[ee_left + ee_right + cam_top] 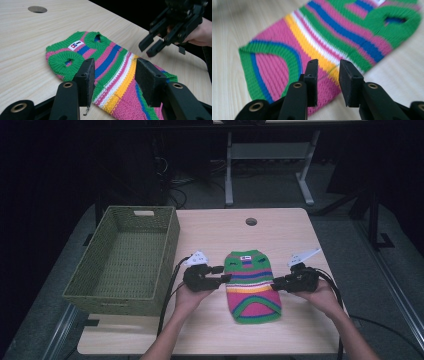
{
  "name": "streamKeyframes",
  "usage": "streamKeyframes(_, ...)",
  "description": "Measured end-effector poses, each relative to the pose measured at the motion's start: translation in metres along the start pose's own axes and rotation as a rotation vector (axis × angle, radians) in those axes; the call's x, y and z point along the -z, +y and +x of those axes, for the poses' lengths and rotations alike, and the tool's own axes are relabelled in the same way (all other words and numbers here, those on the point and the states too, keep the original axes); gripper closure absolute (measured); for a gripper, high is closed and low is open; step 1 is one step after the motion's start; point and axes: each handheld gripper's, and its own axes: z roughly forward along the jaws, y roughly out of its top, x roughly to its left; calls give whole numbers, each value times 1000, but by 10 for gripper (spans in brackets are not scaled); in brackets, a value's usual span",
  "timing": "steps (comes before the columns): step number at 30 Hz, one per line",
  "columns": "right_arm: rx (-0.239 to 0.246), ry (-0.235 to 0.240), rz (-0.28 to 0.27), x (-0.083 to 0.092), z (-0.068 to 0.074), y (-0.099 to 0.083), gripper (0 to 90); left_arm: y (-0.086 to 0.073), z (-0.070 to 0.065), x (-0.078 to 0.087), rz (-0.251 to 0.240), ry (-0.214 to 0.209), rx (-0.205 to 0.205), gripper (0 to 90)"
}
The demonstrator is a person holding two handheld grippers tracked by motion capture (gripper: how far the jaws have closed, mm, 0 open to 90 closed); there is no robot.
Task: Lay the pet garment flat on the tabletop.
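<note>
Striped sweater (251, 286) is flanked by left gripper (226, 274) and right gripper (276, 284), both parted, apparently unclamped; edges should be pinched squarely.

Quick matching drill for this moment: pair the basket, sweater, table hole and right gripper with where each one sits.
Things:
1. basket
2. sweater
3. hole
4. right gripper

Places:
A. at the sweater's right edge
B. far middle of the table
C. on the table's left edge
D. flat between the two grippers

Pairs: 1-C, 2-D, 3-B, 4-A
</note>
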Motion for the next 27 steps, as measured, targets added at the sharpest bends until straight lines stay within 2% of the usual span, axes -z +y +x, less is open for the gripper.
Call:
streamKeyframes(1, -2, -2, 45, -6, 0, -2, 684, -1, 1, 1, 0, 3, 0, 500)
streamKeyframes(2, -5, 2, 60, -9, 0, -3, 688, -1, 1, 1, -1, 3, 0, 500)
streamKeyframes(4, -4, 2, 69, -11, 0, -3, 693, -1, 0, 2, 0, 3, 0, 500)
streamKeyframes(5, -5, 21, 86, -17, 1, -4, 694, -1, 0, 3, 2, 6, -3, 501)
streamKeyframes(7, -4, 29, 89, -20, 2, -4, 699, -2, -1, 4, 13, 8, -12, 501)
streamKeyframes(11, -2, 54, 80, -23, 5, -5, 732, -1, -2, 7, 14, 5, -19, 501)
streamKeyframes(13, 5, 39, 80, -23, 7, -5, 753, -1, -3, 8, 11, 6, -19, 501)
streamKeyframes(17, -5, 41, 71, -24, 7, -6, 805, -1, -4, 9, 11, 5, -25, 501)
streamKeyframes(21, 13, 32, 78, -25, 9, -5, 812, -1, -4, 9, 9, 6, -23, 500)
streamKeyframes(23, 7, 39, 77, -24, 9, -5, 799, -2, -4, 10, 12, 3, -22, 499)
streamKeyframes(24, 15, 32, 57, -21, 8, -5, 799, -2, -5, 11, 14, 1, -22, 500)
streamKeyframes(27, -17, 35, -11, -9, 4, -5, 811, -2, -5, 12, 18, -1, -23, 500)
